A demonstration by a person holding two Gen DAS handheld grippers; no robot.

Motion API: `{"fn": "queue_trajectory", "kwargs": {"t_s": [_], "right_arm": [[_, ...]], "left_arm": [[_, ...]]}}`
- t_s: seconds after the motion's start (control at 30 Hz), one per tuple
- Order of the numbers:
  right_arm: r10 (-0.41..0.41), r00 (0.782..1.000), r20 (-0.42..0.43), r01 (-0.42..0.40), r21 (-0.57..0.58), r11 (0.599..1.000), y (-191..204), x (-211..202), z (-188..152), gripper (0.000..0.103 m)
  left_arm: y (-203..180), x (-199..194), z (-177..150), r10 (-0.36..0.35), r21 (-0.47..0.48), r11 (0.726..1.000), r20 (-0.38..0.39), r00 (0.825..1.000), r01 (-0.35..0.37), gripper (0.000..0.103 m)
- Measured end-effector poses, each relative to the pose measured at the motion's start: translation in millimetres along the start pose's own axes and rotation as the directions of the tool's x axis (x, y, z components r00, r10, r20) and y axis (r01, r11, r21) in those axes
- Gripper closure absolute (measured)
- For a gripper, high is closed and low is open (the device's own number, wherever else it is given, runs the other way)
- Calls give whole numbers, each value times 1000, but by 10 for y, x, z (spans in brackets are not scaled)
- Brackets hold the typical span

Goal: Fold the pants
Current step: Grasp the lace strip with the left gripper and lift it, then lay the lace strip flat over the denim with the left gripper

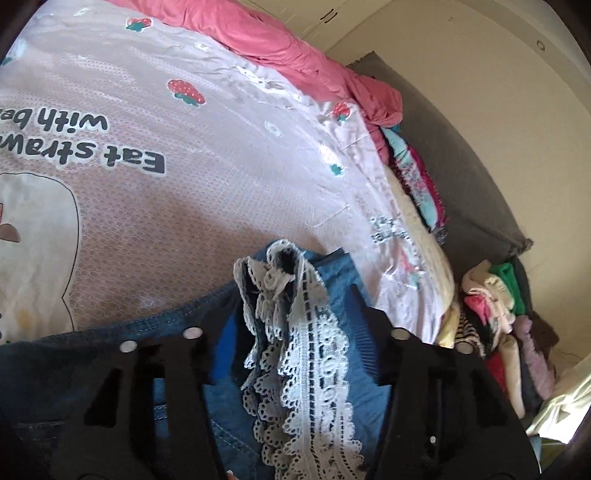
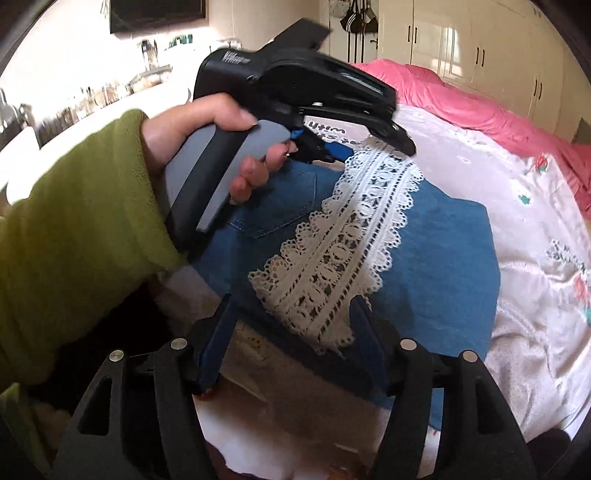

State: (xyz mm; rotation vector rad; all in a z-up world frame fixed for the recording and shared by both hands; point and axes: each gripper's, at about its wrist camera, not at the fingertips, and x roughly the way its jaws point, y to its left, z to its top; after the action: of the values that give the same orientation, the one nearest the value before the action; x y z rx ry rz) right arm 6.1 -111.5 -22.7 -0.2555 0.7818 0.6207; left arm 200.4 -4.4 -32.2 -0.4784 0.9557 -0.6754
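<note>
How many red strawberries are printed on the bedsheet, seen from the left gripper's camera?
3 strawberries: one near the top, one mid-sheet above the lettering, one by the pink blanket's edge. The jeans may hide more.

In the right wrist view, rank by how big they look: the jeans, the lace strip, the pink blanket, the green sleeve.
1. Green sleeve, though it is nearest the camera, so unsure.
2. Jeans.
3. Lace strip and pink blanket look alike; not ranked.
</note>
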Motion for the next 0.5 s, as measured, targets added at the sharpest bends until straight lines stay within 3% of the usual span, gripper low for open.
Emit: {"fn": "queue_trajectory", "kwargs": {"t_s": [0.1,0.2,0.23,0.33,0.37,0.5], "right_arm": [[-37,999,2,37,-16,999,72,83,69,44],[-124,992,-6,122,-95,988,156,207,38,53],[-126,992,-5,125,-107,986,162,245,22,62],[-65,998,-15,64,-46,997,56,254,10,74],[-28,1000,-13,27,-20,999,-4,227,23,84],[89,996,26,-90,63,994,-154,40,95,86]], "left_arm": [[32,47,-15,0,-8,1000,-14,1000,0,65],[37,66,-20,13,-4,1000,-11,1000,-13,68],[36,84,-26,15,-2,1000,-10,1000,-15,72],[42,146,-42,13,-2,1000,-19,1000,-13,85],[58,160,-46,-1,-13,1000,-22,1000,0,88],[62,39,-27,-36,-32,999,5,999,37,90]]}}
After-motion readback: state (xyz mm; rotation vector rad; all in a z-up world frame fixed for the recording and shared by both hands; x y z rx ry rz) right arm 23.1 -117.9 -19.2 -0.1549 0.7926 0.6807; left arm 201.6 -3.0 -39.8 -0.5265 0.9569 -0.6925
